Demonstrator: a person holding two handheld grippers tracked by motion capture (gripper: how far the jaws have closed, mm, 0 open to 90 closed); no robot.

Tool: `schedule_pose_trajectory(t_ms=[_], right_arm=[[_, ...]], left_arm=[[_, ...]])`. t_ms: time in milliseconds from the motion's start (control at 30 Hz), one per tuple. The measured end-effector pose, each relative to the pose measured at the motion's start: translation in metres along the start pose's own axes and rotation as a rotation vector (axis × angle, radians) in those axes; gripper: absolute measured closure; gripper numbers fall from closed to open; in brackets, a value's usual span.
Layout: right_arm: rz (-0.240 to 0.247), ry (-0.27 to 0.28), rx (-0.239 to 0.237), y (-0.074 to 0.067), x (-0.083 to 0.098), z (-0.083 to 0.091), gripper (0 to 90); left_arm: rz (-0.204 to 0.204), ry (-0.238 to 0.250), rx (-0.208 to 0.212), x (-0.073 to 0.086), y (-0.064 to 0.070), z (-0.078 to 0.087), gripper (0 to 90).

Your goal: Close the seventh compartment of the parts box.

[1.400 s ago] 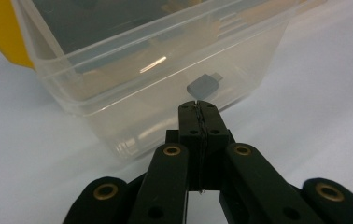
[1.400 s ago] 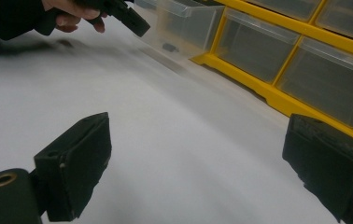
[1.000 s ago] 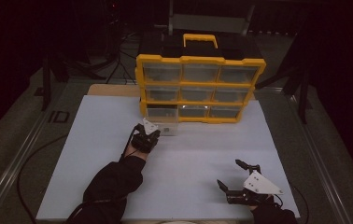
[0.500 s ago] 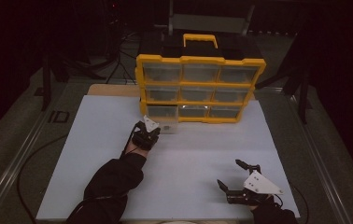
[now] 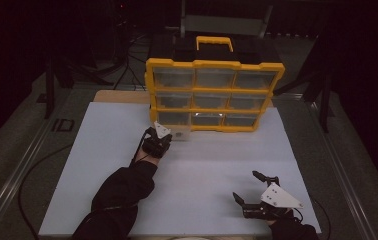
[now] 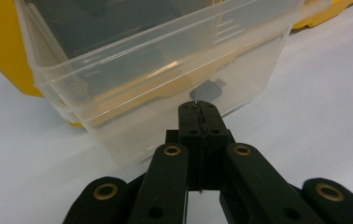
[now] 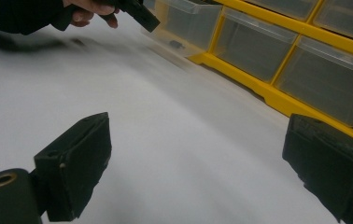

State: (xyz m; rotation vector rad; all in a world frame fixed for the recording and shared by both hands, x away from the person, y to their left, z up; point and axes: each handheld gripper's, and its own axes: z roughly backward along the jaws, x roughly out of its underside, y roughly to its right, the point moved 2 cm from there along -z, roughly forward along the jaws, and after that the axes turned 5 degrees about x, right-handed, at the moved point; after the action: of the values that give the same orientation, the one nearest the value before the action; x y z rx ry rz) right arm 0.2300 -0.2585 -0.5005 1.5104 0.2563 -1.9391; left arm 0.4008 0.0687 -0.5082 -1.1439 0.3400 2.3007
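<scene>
Left claw (image 6: 198, 108) closed at the front of a clear plastic drawer (image 6: 165, 84), judged light, rigid, slippery; right claw (image 5: 251, 192) open above the surface (image 5: 217, 165).

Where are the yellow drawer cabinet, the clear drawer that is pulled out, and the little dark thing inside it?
yellow drawer cabinet (image 5: 215, 64), high view, top front edge.
clear drawer (image 6: 118, 100), left gripper view, front wall.
small dark object (image 6: 207, 88), left gripper view, its body seen through the plastic.
</scene>
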Motion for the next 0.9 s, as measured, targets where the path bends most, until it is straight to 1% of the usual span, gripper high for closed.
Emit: schedule_pose_trajectory(t_ms=[167,433,467,633,900], right_arm=[[-0.002,-0.001,0.000,0.000,0.000,0.000,8.0],[-0.001,0.000,0.000,0.000,0.000,0.000,8.0],[-0.001,0.000,0.000,0.000,0.000,0.000,8.0],[-0.002,0.000,0.000,0.000,0.000,0.000,8.0],[-0.001,0.000,0.000,0.000,0.000,0.000,8.0]], left_arm=[[-0.004,-0.003,-0.001,-0.001,0.000,-0.002,90.0],[0.003,-0.007,-0.010,-0.005,-0.003,-0.007,90.0],[0.009,-0.006,-0.012,-0.007,-0.003,-0.009,90.0],[0.006,-0.009,-0.014,-0.009,-0.005,-0.012,90.0],[0.005,-0.001,-0.018,-0.014,-0.008,-0.016,90.0]])
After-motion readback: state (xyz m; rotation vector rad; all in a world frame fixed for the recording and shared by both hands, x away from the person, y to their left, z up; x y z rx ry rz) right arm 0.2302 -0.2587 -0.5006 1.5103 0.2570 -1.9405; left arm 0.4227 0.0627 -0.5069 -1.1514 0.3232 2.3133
